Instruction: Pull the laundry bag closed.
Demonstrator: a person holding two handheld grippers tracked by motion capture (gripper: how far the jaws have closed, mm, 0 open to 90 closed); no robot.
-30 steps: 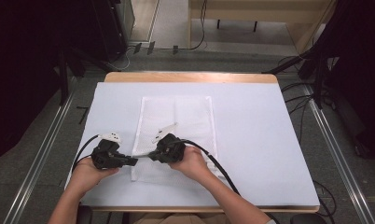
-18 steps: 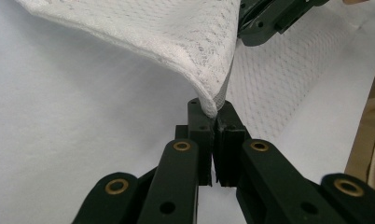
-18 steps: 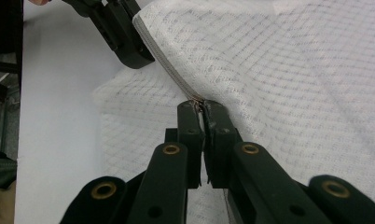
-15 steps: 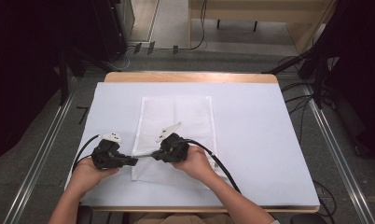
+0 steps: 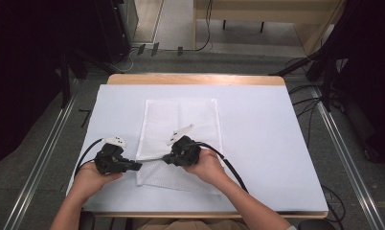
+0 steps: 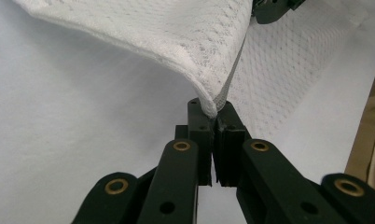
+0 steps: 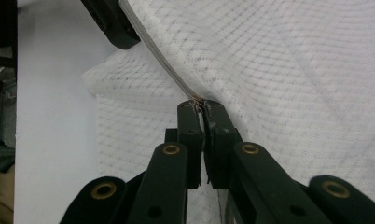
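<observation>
White covering spreads over the desk (image 5: 257, 143), where a white mesh bag (image 5: 190, 120) lies left of centre. At its near left corner, the left tool (image 5: 137, 166) and right tool (image 5: 166, 158) each pinch the bag's seamed edge.

One white mesh bag (image 5: 181, 139), two black tools, left tool (image 5: 135, 166), right tool (image 5: 167, 158), one table (image 5: 257, 134)

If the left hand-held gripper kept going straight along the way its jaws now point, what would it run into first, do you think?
Probably the right hand-held gripper. The left hand-held gripper points along the taut edge of the white mesh cloth it is clamping, and the other sits at that edge's far end. Depth is uncertain.
</observation>
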